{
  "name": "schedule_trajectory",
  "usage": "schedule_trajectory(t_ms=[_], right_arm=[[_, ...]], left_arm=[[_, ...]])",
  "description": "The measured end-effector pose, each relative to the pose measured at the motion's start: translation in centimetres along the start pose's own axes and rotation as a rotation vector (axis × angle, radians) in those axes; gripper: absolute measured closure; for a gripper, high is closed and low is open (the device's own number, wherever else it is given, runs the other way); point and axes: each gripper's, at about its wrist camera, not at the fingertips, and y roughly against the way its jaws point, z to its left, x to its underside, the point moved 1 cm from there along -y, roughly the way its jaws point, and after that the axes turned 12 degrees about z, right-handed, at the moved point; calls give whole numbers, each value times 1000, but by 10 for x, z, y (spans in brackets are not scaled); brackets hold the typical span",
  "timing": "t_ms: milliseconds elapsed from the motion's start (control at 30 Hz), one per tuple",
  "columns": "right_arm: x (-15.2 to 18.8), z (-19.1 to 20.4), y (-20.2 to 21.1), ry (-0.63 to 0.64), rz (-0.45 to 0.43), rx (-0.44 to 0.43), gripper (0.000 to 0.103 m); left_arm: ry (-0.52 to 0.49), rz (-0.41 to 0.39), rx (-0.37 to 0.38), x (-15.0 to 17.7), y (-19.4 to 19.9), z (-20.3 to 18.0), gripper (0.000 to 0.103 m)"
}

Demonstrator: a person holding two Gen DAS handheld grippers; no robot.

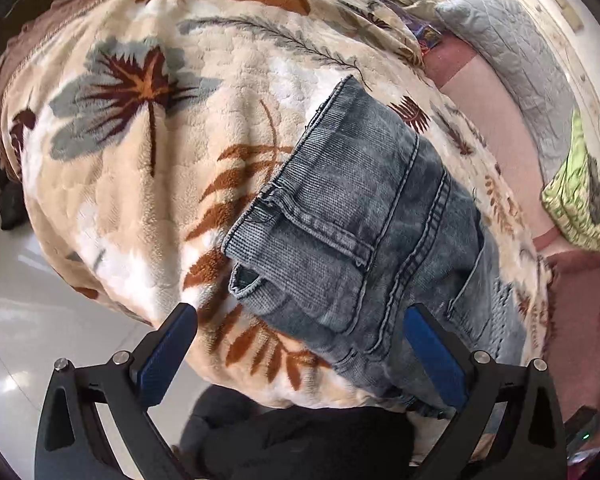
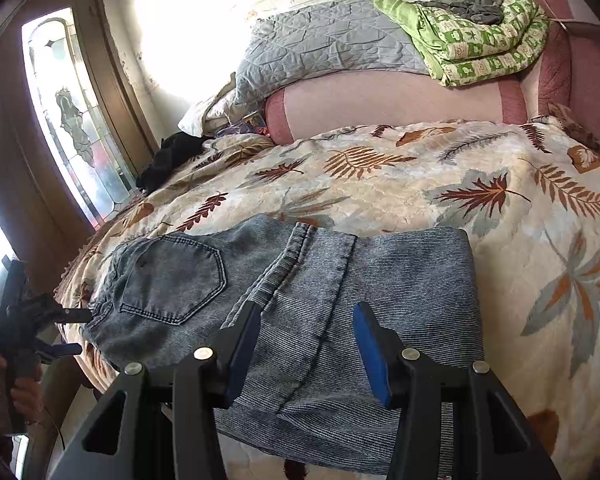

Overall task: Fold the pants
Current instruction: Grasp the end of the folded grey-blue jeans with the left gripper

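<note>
right wrist view shows the jeans (image 2: 300, 300) already doubled over on the leaf-print blanket (image 2: 500, 184), lying along the blanket's near edge; a back pocket (image 2: 172, 280) faces up at the left end and a folded-back leg panel covers the right end; the long axis runs left to right, parallel to that edge; the right gripper (image 2: 308, 344) hovers over the right half, jaws apart with nothing pressed between the pads; the left gripper (image 2: 52, 332), held in a hand (image 2: 16, 384), sits at the waist end by the blanket's left edge, jaws apart and empty; judging by the lie, one fold is in place and another is in hand; the next move calls for pinching one short end and carrying it over the other, edges squared.
</note>
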Motion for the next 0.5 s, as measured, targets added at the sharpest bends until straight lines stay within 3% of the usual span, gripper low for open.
schedule_trajectory(t_ms=[133,267,333,500], right_arm=[[0,1,-1,7,5,-2,51],[0,2,-1,6,3,-3,51],[0,0,0,2,-1,-4,51],[-2,-2,-1,-12,-2,-16,51]], left_arm=[[10,28,34,-12,-7,0,28],[26,29,44,-16,-11,-1,38],[14,26,48,-18,-10,-2,54],[4,23,53,-21,-9,-6,69]])
